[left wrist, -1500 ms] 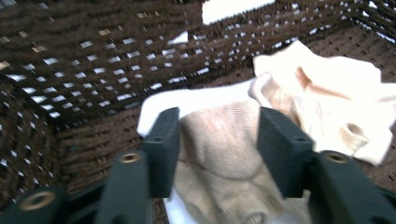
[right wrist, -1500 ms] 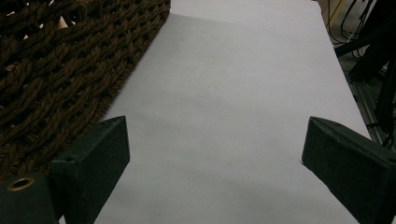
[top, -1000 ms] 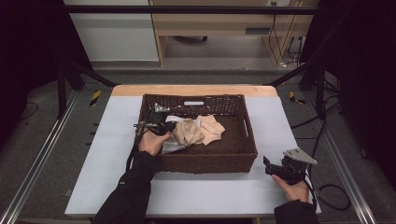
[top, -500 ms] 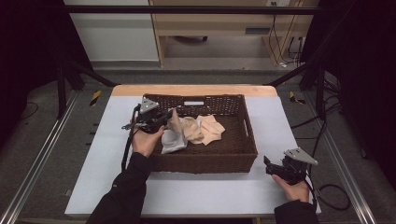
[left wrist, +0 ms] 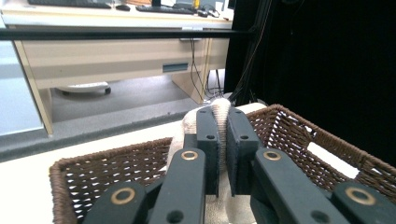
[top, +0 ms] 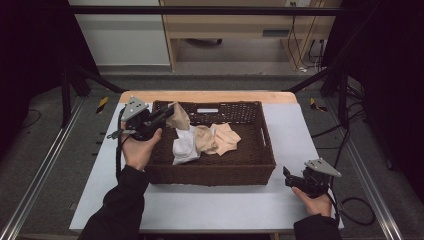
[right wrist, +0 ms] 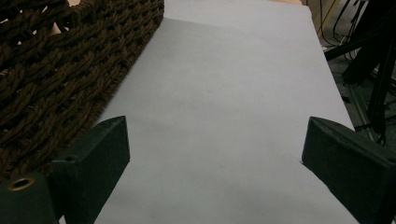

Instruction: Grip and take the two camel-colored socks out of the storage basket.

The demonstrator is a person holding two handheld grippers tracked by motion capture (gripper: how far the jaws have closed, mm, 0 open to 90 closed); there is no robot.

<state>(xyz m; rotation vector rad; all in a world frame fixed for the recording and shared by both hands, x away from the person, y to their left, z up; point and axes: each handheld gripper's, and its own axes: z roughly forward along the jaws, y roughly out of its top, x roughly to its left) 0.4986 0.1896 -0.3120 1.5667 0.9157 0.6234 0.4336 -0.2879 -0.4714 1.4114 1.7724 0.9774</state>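
Note:
A dark wicker basket stands in the middle of the table and holds several small cloths, white and beige. My left gripper is raised over the basket's left rim, shut on a beige cloth that hangs from its jaws. In the left gripper view the cloth is pinched between the two black pads, above the basket. My right gripper rests near the table's front right corner, open and with nothing in it. Its jaws stand wide apart over bare table, beside the basket's wall.
The table top is light grey, with a wooden strip along its far edge. Metal rails run along both sides at floor level. A wooden desk stands beyond the table. Cables trail from each gripper.
My left gripper has risen and moved left from the middle of the basket to above its left rim, lifting the beige cloth out of the pile. The right gripper has kept still.

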